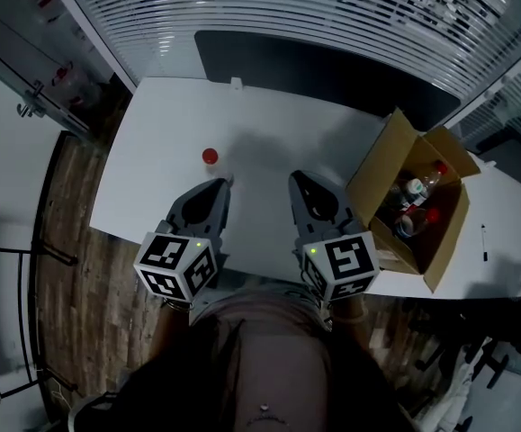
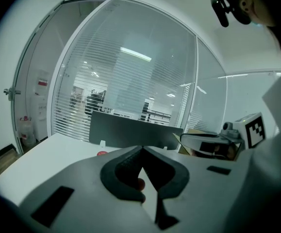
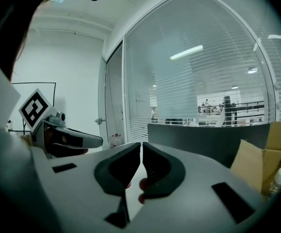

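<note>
White table (image 1: 152, 142): red-capped bottle (image 1: 210, 157) near closed left gripper (image 1: 227, 184); right gripper (image 1: 294, 177) closed.

The bottles (image 1: 415, 188) in the box (image 1: 381, 165) at the table's (image 1: 269, 124) right end are partly hidden by its walls.

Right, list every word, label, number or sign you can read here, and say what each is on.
No text can be read.
Cubes on left gripper and right gripper: black-and-white square markers, no letters.
Bottles in the cardboard box: labels too small.
Red-and-white notice on the glass wall: too blurred.
</note>
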The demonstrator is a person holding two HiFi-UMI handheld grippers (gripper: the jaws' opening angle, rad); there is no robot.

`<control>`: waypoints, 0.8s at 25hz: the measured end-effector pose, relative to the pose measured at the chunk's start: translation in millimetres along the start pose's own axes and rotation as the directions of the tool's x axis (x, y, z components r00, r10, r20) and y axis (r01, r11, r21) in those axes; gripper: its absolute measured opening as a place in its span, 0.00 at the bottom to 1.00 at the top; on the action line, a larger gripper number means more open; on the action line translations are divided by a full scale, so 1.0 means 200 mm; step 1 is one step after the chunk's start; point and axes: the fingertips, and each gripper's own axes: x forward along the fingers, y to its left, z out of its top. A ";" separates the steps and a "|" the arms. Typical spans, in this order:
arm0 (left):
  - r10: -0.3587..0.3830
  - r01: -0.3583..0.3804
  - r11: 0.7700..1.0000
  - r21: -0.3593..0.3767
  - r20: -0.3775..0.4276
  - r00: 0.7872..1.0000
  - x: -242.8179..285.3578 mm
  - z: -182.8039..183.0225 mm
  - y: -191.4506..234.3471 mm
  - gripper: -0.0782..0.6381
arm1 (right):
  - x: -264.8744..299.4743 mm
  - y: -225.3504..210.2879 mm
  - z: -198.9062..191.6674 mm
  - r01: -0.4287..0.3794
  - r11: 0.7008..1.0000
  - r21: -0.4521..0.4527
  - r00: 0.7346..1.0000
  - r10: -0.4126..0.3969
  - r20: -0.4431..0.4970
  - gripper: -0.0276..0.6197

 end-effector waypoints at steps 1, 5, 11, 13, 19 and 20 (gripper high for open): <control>0.000 0.000 1.000 0.003 0.001 1.000 0.00 0.00 -0.01 0.12 | -0.01 -0.01 0.00 0.004 1.000 0.004 1.000 -0.004 0.003 0.10; -0.029 0.029 1.000 -0.005 0.019 0.999 0.02 0.02 -0.06 0.12 | -0.05 -0.04 0.00 0.020 1.000 0.011 1.000 -0.020 0.016 0.09; -0.098 0.098 0.995 0.015 -0.003 0.995 0.11 0.03 -0.16 0.12 | -0.16 -0.11 0.05 0.077 0.997 0.015 0.996 -0.077 0.034 0.10; -0.132 0.132 0.991 0.022 -0.014 0.991 0.15 0.03 -0.22 0.12 | -0.21 -0.14 0.08 0.101 0.995 0.013 0.994 -0.101 0.047 0.10; -0.234 0.236 0.970 0.050 -0.049 0.971 0.27 0.01 -0.42 0.12 | -0.41 -0.34 0.09 0.231 0.973 0.014 0.970 -0.232 0.073 0.10; -0.250 0.253 0.966 0.054 -0.053 0.967 0.29 0.00 -0.45 0.12 | -0.44 -0.38 0.09 0.262 0.965 0.020 0.963 -0.262 0.068 0.10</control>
